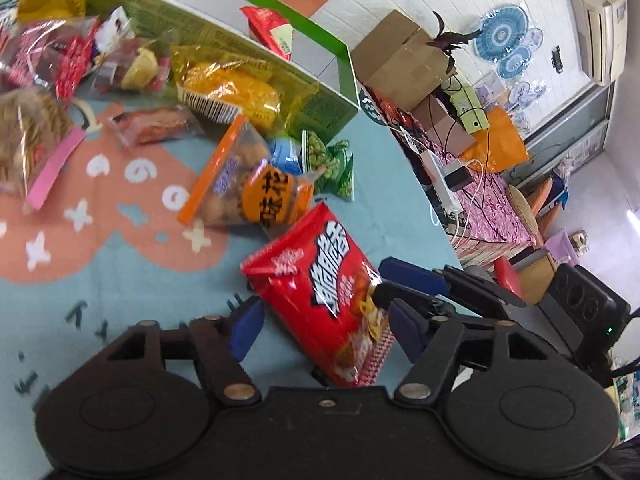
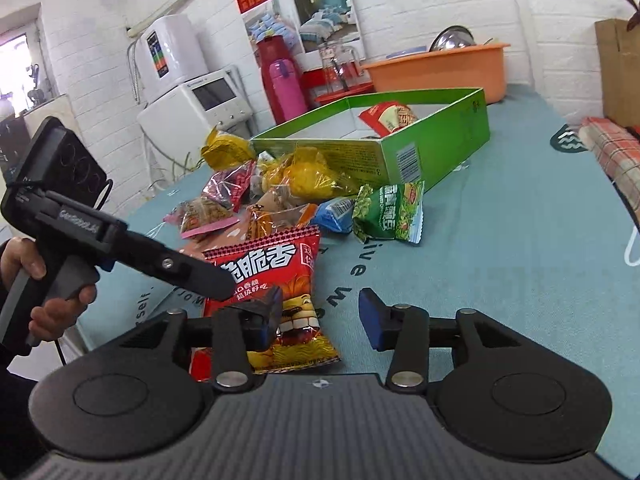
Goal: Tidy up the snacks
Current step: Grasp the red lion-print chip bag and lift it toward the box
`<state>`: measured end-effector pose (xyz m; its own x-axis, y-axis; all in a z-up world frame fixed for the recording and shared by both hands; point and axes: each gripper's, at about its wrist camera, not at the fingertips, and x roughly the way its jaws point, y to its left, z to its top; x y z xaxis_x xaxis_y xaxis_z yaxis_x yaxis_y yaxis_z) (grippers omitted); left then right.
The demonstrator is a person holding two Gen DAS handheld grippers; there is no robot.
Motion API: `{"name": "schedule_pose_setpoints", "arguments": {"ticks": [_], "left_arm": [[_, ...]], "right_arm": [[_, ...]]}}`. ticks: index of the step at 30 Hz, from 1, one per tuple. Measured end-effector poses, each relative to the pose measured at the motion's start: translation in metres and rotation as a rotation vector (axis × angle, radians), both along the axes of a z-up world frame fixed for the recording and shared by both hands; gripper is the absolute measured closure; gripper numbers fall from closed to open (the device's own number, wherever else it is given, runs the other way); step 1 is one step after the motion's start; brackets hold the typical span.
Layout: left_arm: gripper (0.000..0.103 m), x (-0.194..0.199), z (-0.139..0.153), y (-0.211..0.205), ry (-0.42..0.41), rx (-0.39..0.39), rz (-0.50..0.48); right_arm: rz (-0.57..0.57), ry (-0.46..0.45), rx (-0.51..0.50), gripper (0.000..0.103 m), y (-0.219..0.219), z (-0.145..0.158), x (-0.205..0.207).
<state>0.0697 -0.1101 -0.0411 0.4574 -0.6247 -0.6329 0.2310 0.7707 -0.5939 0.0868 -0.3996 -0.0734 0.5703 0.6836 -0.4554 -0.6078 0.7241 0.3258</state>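
A red snack bag [image 1: 320, 292] [image 2: 272, 264] lies flat on the teal table cloth [image 1: 120, 312]. My left gripper [image 1: 325, 330] straddles it, one blue pad near each long edge, and the bag looks uncrushed, so the gripper is open. My right gripper [image 2: 320, 318] is open too: its left finger hangs over the bag's lower part and its right finger stands over bare cloth. In the left wrist view the right gripper [image 1: 380, 280] reaches in at the bag's right corner. Behind stands an open green box [image 1: 224, 36] [image 2: 360, 156] with one red packet [image 2: 390, 118] inside.
Several loose snacks are piled between the bag and the box, among them green pea packets [image 2: 388, 212] and a yellow bag [image 1: 236, 88]. An orange basin [image 2: 440, 68] sits behind the box. A hand [image 2: 52, 304] holds the left gripper's handle. The table edge [image 1: 420, 200] runs close on the right.
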Motion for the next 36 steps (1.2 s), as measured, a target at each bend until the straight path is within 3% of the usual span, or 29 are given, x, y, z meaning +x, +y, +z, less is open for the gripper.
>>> {"name": "schedule_pose_setpoints", "arguments": {"ticks": [4, 5, 8, 17, 21, 23, 24, 27, 30, 32, 33, 36], "left_arm": [[0.066, -0.002, -0.003, -0.003, -0.004, -0.002, 0.057], [0.068, 0.0, -0.004, -0.003, -0.004, -0.007, 0.067], [0.068, 0.005, -0.003, -0.009, -0.014, -0.001, 0.061], [0.066, 0.005, 0.001, -0.017, -0.01, 0.033, 0.038], [0.065, 0.006, 0.002, -0.021, -0.015, 0.047, 0.029], [0.05, 0.003, 0.002, -0.02, -0.007, 0.05, 0.015], [0.036, 0.001, 0.003, -0.02, -0.003, 0.043, 0.006], [0.03, 0.0, 0.003, -0.024, -0.003, 0.042, -0.01], [0.031, 0.001, 0.0, -0.027, -0.02, 0.026, -0.004], [0.035, 0.003, -0.002, -0.026, -0.018, 0.015, 0.007], [0.04, 0.003, -0.002, -0.026, -0.023, 0.016, 0.009], [0.041, 0.002, -0.002, -0.029, -0.052, 0.03, 0.004]], "right_arm": [[0.07, 0.028, 0.006, 0.029, -0.001, 0.0, 0.003], [0.087, 0.033, 0.009, 0.029, -0.001, -0.001, 0.001], [0.141, 0.043, 0.019, 0.026, 0.0, -0.002, -0.004], [0.108, 0.071, 0.065, 0.026, -0.012, -0.007, 0.002], [0.126, 0.081, 0.083, 0.031, -0.009, -0.008, 0.001], [0.115, 0.058, 0.066, 0.033, -0.012, -0.005, -0.002], [0.1, 0.05, 0.056, 0.033, -0.015, -0.004, -0.002], [0.102, 0.068, 0.059, 0.031, -0.02, -0.006, -0.001], [0.104, 0.065, 0.047, 0.033, -0.016, -0.007, -0.003], [0.106, 0.076, 0.062, 0.043, -0.015, -0.008, -0.003], [0.107, 0.091, 0.075, 0.044, -0.014, -0.009, -0.003], [0.102, 0.091, 0.073, 0.043, -0.011, -0.008, -0.004]]}}
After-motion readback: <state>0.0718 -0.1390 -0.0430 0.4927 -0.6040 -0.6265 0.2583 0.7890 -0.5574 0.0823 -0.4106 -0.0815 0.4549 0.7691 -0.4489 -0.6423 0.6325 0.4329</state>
